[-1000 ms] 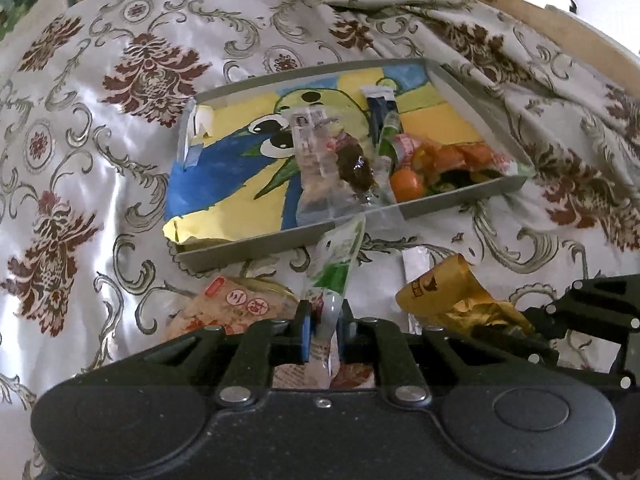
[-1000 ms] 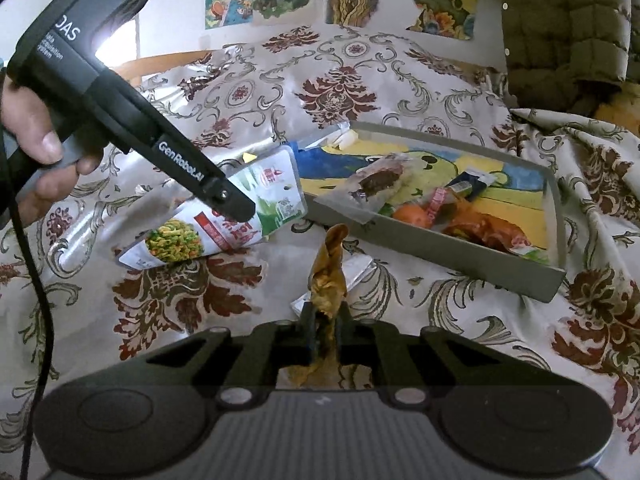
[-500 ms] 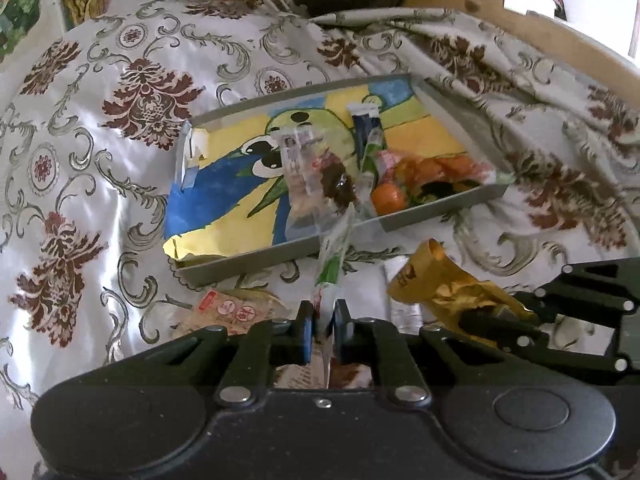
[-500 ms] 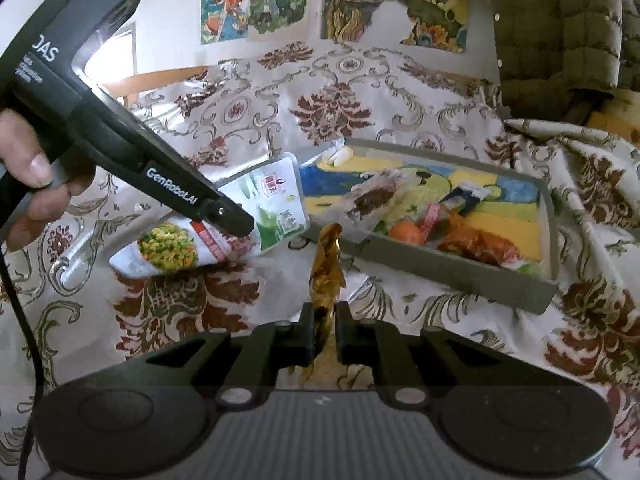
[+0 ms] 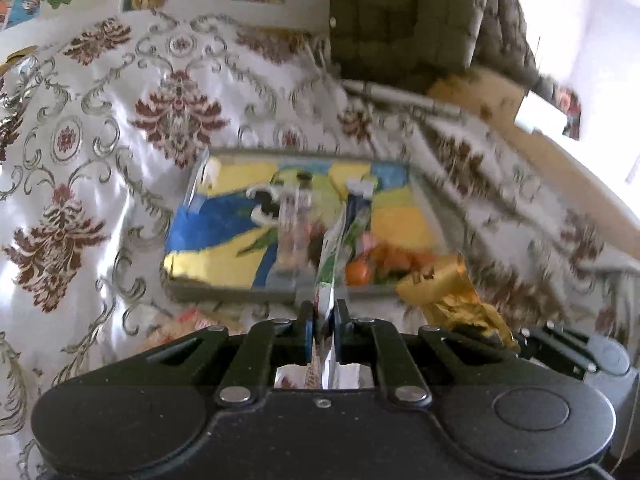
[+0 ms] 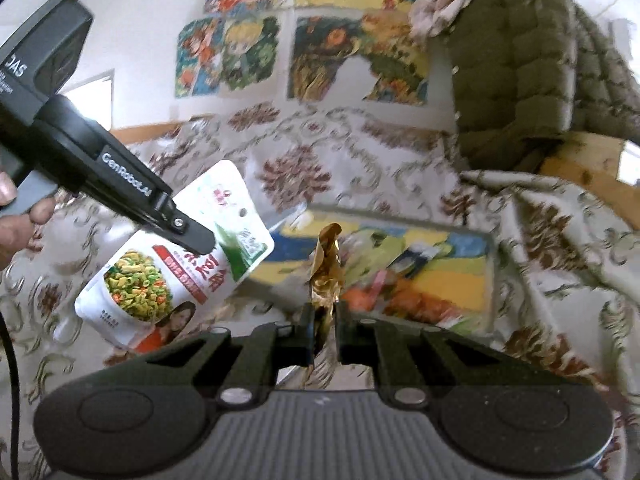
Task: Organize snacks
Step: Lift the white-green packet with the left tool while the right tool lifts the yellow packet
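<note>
1. The left gripper has its jaws clenched on a white-and-green snack pouch, seen edge-on in its own camera and flat-faced from the right wrist view, where the pouch hangs clear of the cloth below it.
2. The pouch front shows a bowl of yellow and green pieces and red lettering; the jaws bite its upper edge near the green corner.
3. The right gripper is likewise clamped, its jaws holding a crumpled gold foil wrapper that stands up between them.
4. From the left wrist view the same gold wrapper shows at the lower right, just in front of the tray's near wall.
5. A shallow grey tray lies on a white cloth with maroon floral pattern, its floor lined with a yellow, blue and green cartoon picture.
6. Inside the tray, toward its right half, lie several snacks: a clear packet, an orange round piece and orange-red wrappers beside it; motion blur hides finer detail.
7. A person's hand grips the left tool's handle at the frame's left edge.
8. An olive quilted jacket and coloured wall pictures stand behind the cloth.
</note>
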The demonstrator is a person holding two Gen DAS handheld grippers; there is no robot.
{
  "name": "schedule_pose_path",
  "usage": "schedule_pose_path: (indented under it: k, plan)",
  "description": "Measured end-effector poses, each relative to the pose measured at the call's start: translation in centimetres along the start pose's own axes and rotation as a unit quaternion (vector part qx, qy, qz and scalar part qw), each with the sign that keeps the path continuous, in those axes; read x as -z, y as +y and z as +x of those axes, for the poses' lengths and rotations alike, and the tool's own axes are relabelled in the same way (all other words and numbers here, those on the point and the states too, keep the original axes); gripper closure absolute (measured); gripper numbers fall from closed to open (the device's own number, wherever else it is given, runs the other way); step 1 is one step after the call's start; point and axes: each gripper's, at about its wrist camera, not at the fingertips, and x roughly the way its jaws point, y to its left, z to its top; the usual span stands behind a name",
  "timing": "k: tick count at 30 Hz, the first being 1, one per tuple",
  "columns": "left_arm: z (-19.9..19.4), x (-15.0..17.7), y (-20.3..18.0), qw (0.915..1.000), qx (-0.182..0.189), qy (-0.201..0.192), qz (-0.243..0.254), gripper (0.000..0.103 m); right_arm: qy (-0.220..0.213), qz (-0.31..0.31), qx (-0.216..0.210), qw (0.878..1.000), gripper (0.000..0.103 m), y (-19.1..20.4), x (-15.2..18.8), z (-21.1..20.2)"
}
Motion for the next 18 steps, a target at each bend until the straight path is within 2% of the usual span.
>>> schedule_pose_path:
  k: [5, 11, 18]
  plan:
    - [0.3, -1.3, 0.7, 0.998, 0.026, -0.054, -0.022, 0.093, -0.012, 0.035, 0.031, 0.999, 0.092, -2.4, -1.1, -0.1]
    - [3.5, -3.8, 3.2, 0.9906, 0.051, -0.105, -0.071, 0.093, -0.006, 0.088, 0.046, 0.995, 0.092, -5.3, -3.9, 2.8]
    - [9.2, -5.3, 3.0, 0.9873, 0.085, -0.105, -0.084, 0.093, -0.012, 0.074, 0.045, 0.996, 0.092, -5.7, -6.5, 7.6]
